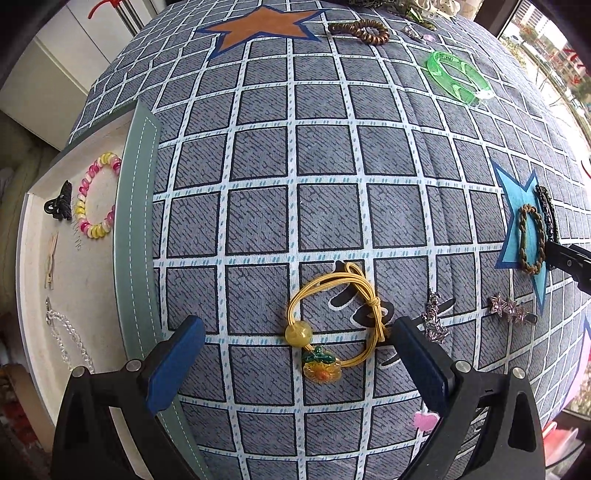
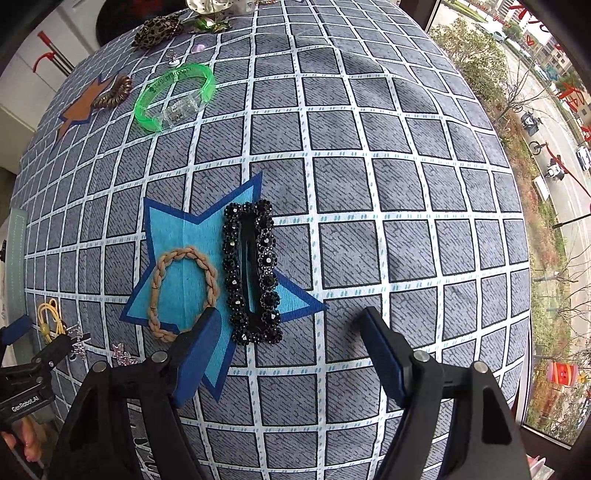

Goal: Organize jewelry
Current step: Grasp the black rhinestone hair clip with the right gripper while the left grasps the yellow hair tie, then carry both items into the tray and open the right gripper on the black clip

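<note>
Straight below my left gripper (image 1: 297,323) a yellow elastic hair tie (image 1: 364,291) with a bead and an orange flower charm lies on the checked cloth. It sits between the two wide-apart blue fingers, untouched. In the right wrist view my right gripper (image 2: 291,314) is open over the lower end of a black beaded hair clip (image 2: 251,273). That clip lies on the edge of a blue star patch (image 2: 173,236), closer to the left finger. A tan braided hair tie (image 2: 184,291) rests beside the clip, its lower right curve hidden by that finger.
A white tray (image 1: 92,288) with a grey-green rim at the left holds a pink and yellow coil bracelet (image 1: 96,195), a black claw clip (image 1: 61,201) and a clear chain (image 1: 68,339). A green bangle (image 2: 173,94), brown coil tie (image 1: 364,31) and silver star clips (image 1: 511,312) lie around.
</note>
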The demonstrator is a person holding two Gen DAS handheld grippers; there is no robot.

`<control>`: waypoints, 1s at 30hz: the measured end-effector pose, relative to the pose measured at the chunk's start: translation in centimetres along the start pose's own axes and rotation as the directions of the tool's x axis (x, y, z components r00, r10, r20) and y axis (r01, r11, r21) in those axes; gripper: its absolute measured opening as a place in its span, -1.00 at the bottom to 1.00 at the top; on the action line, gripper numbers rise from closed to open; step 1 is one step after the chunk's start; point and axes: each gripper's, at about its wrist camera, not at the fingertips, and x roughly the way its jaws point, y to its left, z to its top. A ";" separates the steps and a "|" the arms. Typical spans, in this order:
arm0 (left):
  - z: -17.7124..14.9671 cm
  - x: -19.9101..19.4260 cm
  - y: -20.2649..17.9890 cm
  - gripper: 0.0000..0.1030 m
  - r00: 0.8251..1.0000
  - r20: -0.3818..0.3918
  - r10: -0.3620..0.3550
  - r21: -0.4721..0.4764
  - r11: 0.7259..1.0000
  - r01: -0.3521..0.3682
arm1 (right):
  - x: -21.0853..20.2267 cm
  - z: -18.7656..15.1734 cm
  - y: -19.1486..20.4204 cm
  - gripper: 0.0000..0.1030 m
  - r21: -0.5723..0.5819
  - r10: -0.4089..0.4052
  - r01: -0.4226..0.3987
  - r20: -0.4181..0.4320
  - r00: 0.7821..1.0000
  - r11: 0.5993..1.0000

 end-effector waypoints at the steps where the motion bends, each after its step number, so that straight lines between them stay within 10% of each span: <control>1: -0.1 0.1 0.2 1.00 1.000 -0.004 -0.013 -0.008 1.000 0.013 | 0.2 0.2 0.1 0.52 -0.009 -0.005 0.005 0.006 1.000 1.000; 9: 0.6 -0.2 -1.8 0.74 1.000 0.013 -0.028 0.045 0.999 0.027 | 1.4 2.2 0.9 0.25 -0.066 -0.010 0.012 0.030 1.000 0.998; 15: 0.5 -1.2 -3.6 -0.05 0.999 0.033 -0.039 0.103 0.994 0.036 | 0.5 2.1 2.3 -0.38 -0.088 -0.005 0.008 0.029 1.000 0.996; 19: 0.8 -1.4 -3.8 -0.74 0.997 0.028 -0.069 0.102 0.993 0.066 | -0.3 1.3 2.8 -0.39 -0.077 -0.004 0.007 0.033 0.999 0.997; 30: 1.2 -4.5 -0.7 -0.74 0.987 0.045 -0.157 0.046 0.987 0.155 | -2.2 1.5 1.5 -0.39 0.046 0.081 -0.082 0.019 0.997 0.996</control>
